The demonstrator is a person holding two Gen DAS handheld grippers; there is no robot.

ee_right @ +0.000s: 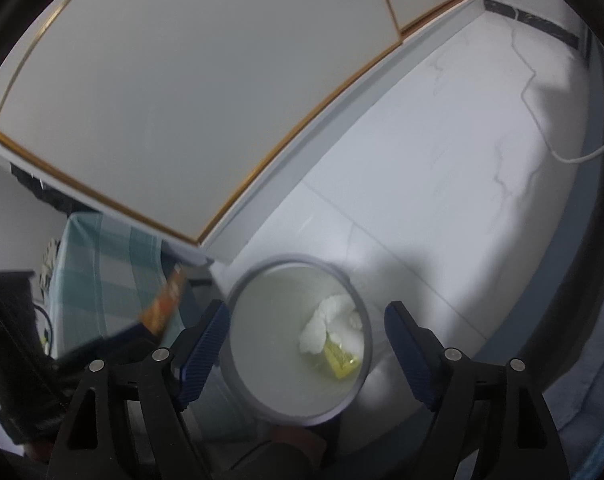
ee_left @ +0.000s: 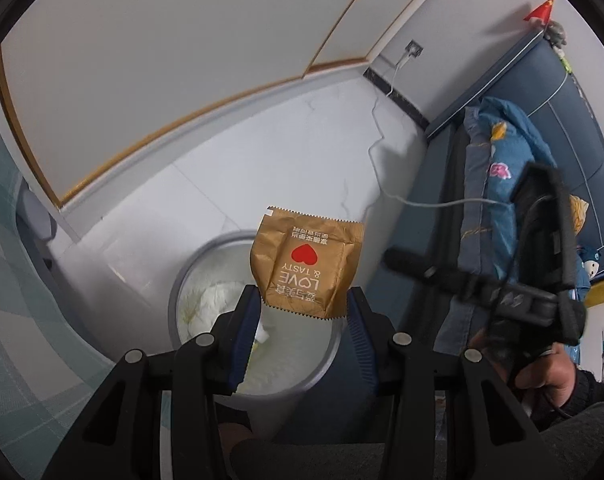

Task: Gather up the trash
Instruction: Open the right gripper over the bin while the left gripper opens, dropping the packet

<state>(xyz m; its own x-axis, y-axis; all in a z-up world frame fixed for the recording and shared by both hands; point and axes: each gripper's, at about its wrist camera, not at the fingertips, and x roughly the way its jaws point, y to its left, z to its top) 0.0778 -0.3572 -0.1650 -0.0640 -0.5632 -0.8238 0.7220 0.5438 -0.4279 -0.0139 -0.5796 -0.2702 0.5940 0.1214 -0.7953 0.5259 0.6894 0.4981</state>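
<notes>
A gold snack wrapper (ee_left: 307, 264) with a red heart sticks up between the blue pads of my left gripper (ee_left: 302, 298), which is shut on its lower edge. It hangs over a round grey trash bin (ee_left: 206, 252) on the white floor. In the right wrist view my right gripper (ee_right: 305, 312) stands open with nothing in it, its fingers on either side of the bin's rim (ee_right: 238, 292) from above. Inside the bin lie a crumpled white tissue (ee_right: 329, 324) and a small yellow packet (ee_right: 339, 360). The held wrapper (ee_right: 166, 304) shows blurred at the left of that view.
A white cabinet with gold trim (ee_right: 182, 120) rises behind the bin. A checked teal cloth (ee_right: 102, 264) lies to the left. A blue floral quilt (ee_left: 497, 168) and a blue padded headboard (ee_left: 561, 120) stand on the right. A white cable (ee_left: 421, 202) runs across the floor.
</notes>
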